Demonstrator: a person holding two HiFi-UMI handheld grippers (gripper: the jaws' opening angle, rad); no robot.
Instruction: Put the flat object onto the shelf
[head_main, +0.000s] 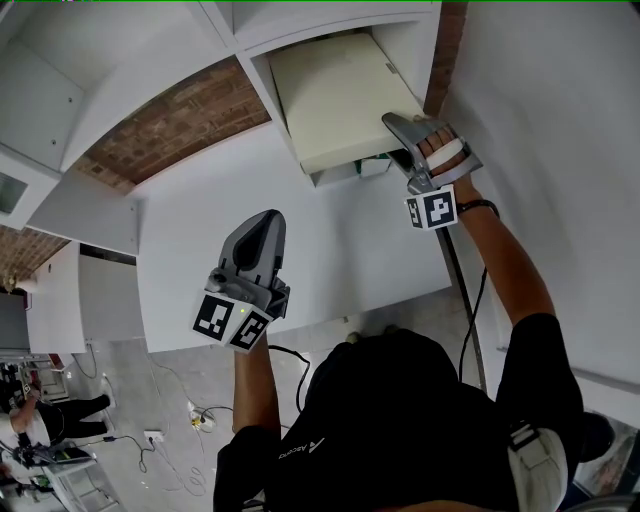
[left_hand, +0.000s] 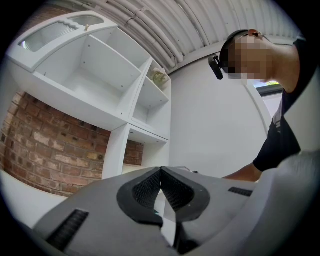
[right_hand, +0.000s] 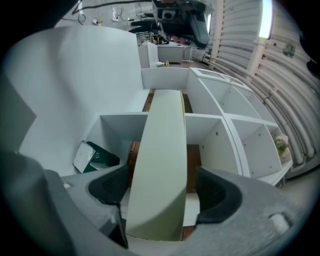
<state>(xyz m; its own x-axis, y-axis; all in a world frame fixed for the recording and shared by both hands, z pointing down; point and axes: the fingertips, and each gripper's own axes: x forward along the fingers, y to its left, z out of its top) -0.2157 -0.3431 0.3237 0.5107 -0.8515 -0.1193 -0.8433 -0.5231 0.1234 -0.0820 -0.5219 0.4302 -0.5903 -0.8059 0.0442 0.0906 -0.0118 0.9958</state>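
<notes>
Cream flat panel (head_main: 335, 95) (right_hand: 162, 165): inside white shelf (head_main: 258, 80) (right_hand: 212, 142) compartment, near edge at the opening | right gripper (head_main: 400, 135) (right_hand: 162, 192): released, jaws spread wide either side of that edge, not pinching | left gripper (head_main: 266, 222) (left_hand: 161, 172): clenched on nothing, held low, well apart from shelf | green carton (right_hand: 95, 155): in neighbouring compartment

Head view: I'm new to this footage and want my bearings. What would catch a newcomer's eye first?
A pale flat board sits in a compartment of the white shelf, with its near end between the open fingers of the right gripper. The left gripper is shut and empty, held lower down and away from the shelf. Red brick shows behind the shelf at the left.
</notes>
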